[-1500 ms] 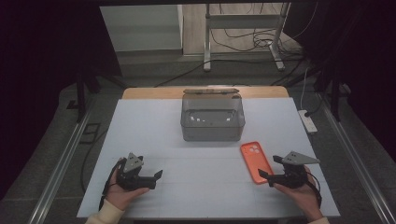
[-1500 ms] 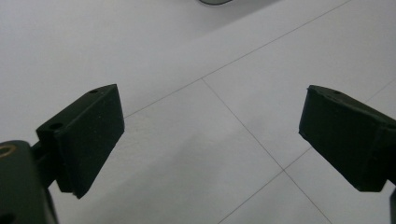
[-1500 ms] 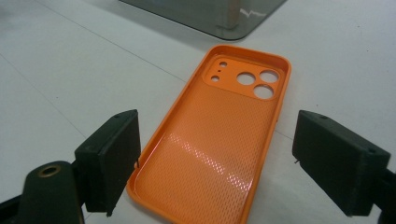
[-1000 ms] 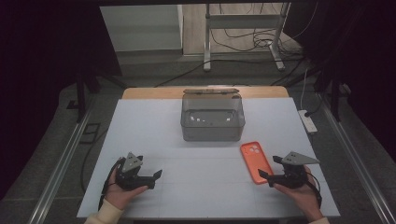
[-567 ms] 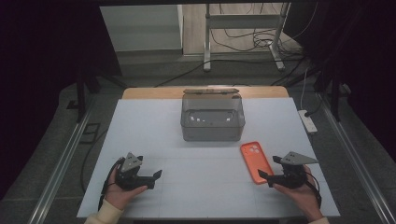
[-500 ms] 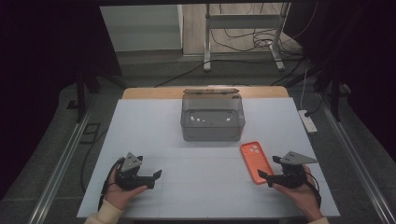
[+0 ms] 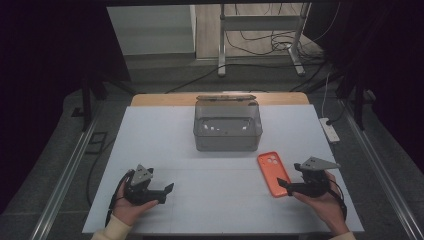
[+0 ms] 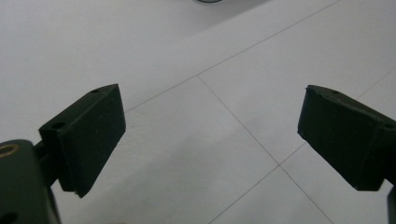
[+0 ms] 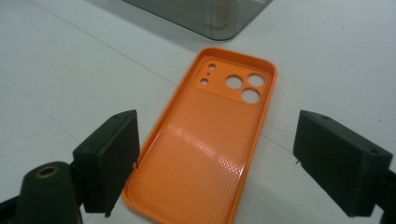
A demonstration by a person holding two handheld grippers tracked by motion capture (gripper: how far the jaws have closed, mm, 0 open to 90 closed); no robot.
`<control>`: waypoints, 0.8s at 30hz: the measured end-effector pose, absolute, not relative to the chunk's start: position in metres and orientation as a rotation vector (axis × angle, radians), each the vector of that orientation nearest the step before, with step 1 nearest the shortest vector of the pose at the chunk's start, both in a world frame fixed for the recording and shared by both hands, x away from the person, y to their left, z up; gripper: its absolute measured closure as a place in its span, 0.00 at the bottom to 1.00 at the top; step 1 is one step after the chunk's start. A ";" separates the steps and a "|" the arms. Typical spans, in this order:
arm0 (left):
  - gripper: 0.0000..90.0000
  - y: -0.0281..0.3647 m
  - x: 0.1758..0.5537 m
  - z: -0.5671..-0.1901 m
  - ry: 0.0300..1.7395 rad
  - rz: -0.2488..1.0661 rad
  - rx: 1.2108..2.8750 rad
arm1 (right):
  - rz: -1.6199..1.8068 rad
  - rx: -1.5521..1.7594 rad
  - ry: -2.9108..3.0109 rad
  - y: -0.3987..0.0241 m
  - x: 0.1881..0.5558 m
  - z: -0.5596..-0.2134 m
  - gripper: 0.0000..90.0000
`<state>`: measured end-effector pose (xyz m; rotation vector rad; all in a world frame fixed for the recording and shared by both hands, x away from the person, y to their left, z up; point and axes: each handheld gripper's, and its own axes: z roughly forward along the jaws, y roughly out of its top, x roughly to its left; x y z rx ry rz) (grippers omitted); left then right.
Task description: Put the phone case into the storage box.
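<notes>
An orange phone case (image 7: 273, 173) lies flat on the white table (image 7: 150, 140), inner side up, camera cut-outs at its far end (image 9: 243, 86). My right gripper (image 7: 283, 184) rests at the case's near right end, open, with the case's lower part between its spread jaws (image 9: 212, 158). My left gripper (image 7: 167, 189) sits at the table's near left, open over bare table (image 8: 212, 140), nothing between its fingers. A clear grey plastic box (image 7: 227, 129) with its lid up stands at the table's far middle.
A white power strip (image 7: 330, 130) hangs by the table's right edge. Cables and a metal stand (image 7: 260, 22) occupy the floor behind the table. Metal rails (image 7: 65, 175) run along both sides.
</notes>
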<state>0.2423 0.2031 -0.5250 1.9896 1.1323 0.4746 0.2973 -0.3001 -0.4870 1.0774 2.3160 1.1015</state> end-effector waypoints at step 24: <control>0.09 0.199 0.243 -0.524 1.096 0.500 2.014 | 0.958 1.138 2.381 -0.284 0.307 -0.467 0.27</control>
